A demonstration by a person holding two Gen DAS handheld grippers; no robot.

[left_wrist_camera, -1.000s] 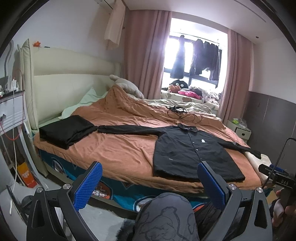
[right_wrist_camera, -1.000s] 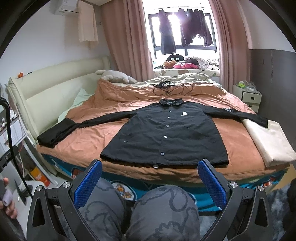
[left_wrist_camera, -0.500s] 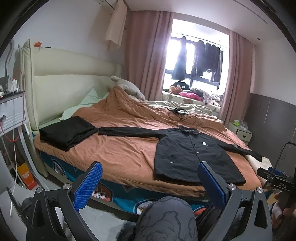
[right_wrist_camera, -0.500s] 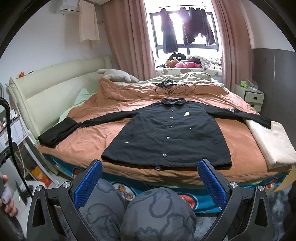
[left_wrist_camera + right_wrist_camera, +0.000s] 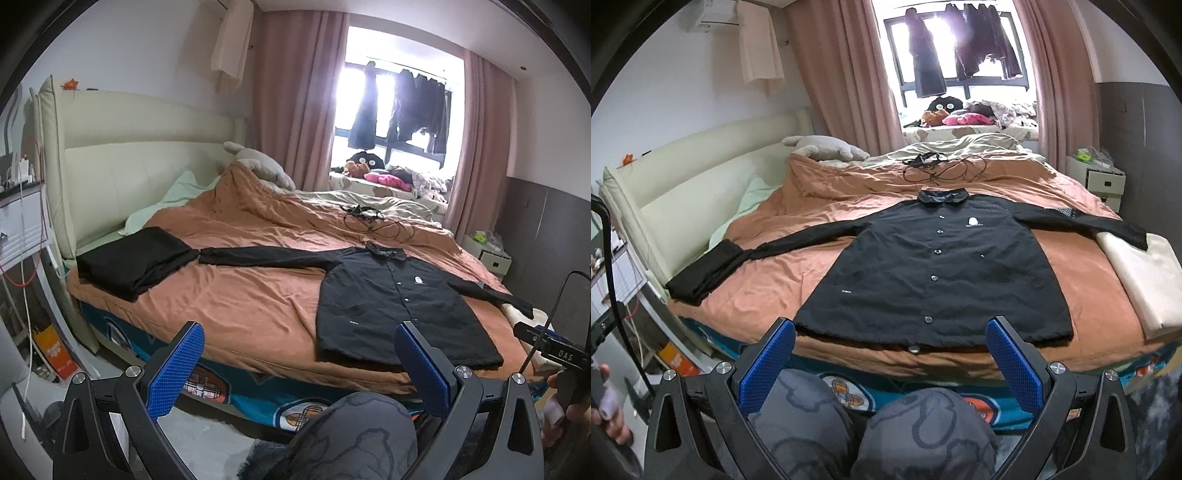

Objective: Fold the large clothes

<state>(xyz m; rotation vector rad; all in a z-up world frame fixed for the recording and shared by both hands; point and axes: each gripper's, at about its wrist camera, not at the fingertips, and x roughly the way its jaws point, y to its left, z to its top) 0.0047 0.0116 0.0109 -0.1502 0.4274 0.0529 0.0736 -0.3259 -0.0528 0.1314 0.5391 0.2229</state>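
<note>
Both hand-held grippers, left (image 5: 295,369) and right (image 5: 890,363), we hold wide open and empty; black coat (image 5: 934,273) lies spread at centre frame, ready for folding.

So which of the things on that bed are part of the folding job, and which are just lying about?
Part of the job:
black jacket
left gripper, right gripper, both open

Lying about:
folded black garment
cream cushion
tangled cable
plush toy
</note>
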